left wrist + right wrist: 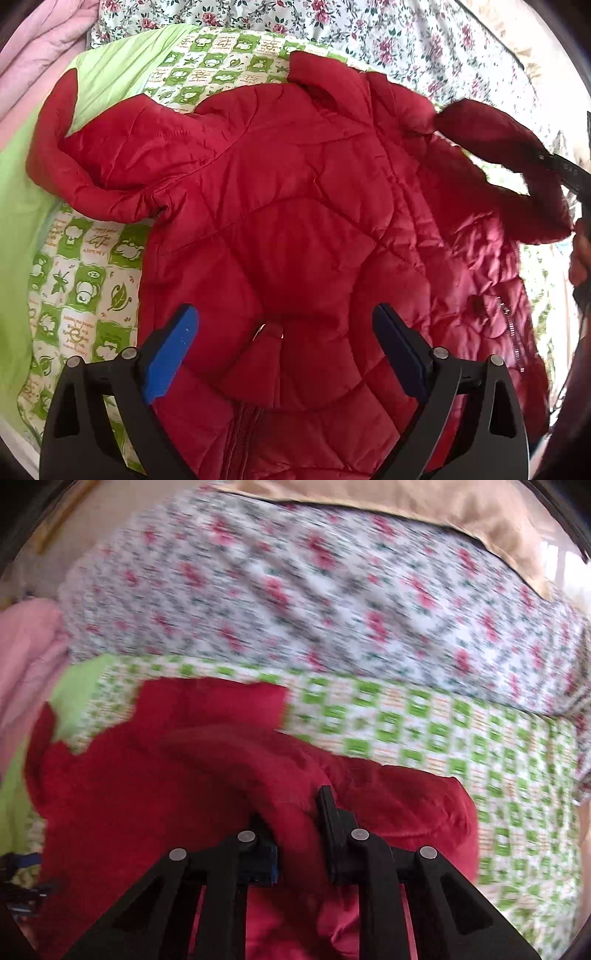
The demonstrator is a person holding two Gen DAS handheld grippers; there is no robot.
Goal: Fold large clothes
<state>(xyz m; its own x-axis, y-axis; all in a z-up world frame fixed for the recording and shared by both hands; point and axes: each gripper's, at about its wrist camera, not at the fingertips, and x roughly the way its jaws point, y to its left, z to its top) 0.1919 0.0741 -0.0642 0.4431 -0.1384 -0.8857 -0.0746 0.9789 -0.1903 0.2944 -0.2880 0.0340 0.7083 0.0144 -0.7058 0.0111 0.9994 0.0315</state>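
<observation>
A red quilted jacket [288, 206] lies spread on a green-and-white checked bed cover [85, 280], one sleeve [74, 155] stretched to the left. My left gripper [284, 332] is open and empty above the jacket's hood, its blue pads wide apart. My right gripper [295, 812] is shut on the jacket's right sleeve [291, 786]; in the left wrist view that sleeve [509, 147] hangs lifted at the right, held by the black gripper [569, 170]. The right wrist view is blurred by motion.
A floral quilt [369, 33] lies along the far side of the bed, also in the right wrist view [295, 598]. A pink blanket [33, 62] is at the left. A tan pillow [461, 513] sits behind the quilt.
</observation>
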